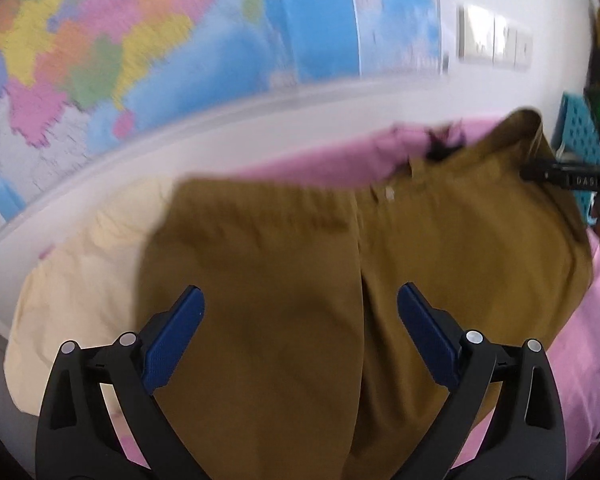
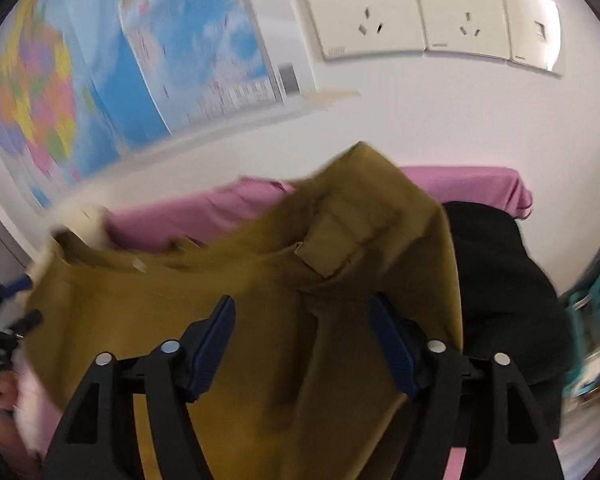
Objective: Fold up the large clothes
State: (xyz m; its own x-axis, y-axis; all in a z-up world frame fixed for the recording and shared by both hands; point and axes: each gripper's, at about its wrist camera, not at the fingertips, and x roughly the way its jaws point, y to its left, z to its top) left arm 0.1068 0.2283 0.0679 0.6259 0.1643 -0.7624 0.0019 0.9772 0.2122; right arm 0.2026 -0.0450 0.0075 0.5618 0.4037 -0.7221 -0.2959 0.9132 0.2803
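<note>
The left gripper (image 1: 301,312) has its jaws spread wide. The right gripper (image 2: 302,326) is parted too, with nothing visibly pinched between its pads.

White wall (image 2: 420,120) behind. Large colour map poster (image 1: 140,48) fixed to it, blurred in both views. Row of white wall sockets (image 2: 428,16) right of the map. Bed below with pink sheet (image 1: 580,360) and cream pillow (image 1: 72,280). Teal perforated basket (image 1: 580,136) at far right. Lighting even.
</note>
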